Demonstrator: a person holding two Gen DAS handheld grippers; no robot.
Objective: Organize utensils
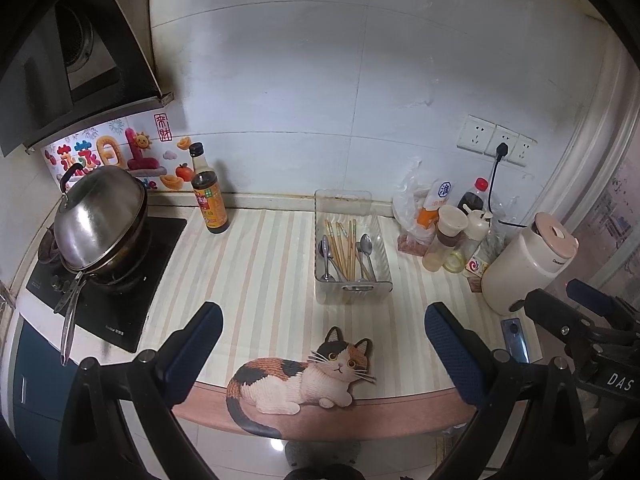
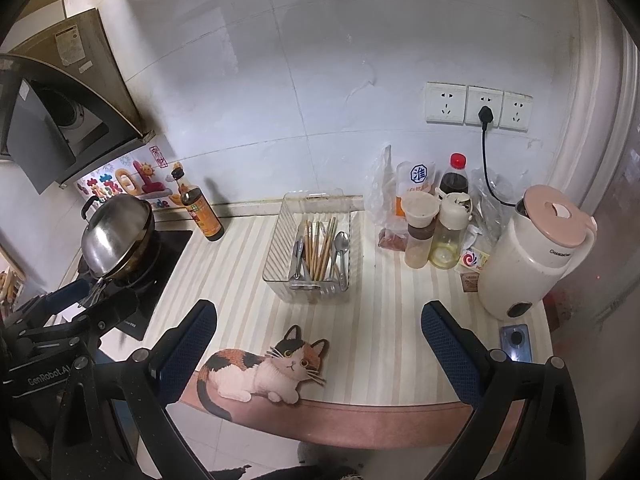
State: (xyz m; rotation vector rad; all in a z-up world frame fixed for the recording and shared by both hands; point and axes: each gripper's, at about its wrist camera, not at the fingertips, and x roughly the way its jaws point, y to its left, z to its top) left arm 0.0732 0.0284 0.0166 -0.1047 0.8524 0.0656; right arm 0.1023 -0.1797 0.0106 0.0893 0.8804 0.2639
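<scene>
A clear plastic utensil bin (image 1: pixel 352 288) (image 2: pixel 316 294) stands on the striped counter mat. It holds several wooden chopsticks (image 1: pixel 346 248) (image 2: pixel 320 248) in the middle and metal spoons (image 1: pixel 366 246) (image 2: pixel 341 245) on both sides. My left gripper (image 1: pixel 323 320) is open and empty, held back over the counter's front edge. My right gripper (image 2: pixel 319 318) is open and empty, also short of the bin. Each gripper shows at the edge of the other's view, the right one (image 1: pixel 588 320) and the left one (image 2: pixel 68 312).
A cat-shaped mat (image 1: pixel 296 380) (image 2: pixel 260 372) lies at the counter's front edge. A lidded wok (image 1: pixel 100 224) sits on the stove at left, with a sauce bottle (image 1: pixel 208 200) beside it. Condiment bottles (image 2: pixel 436 228), a white kettle (image 2: pixel 532 256) and a phone (image 2: pixel 516 344) stand right.
</scene>
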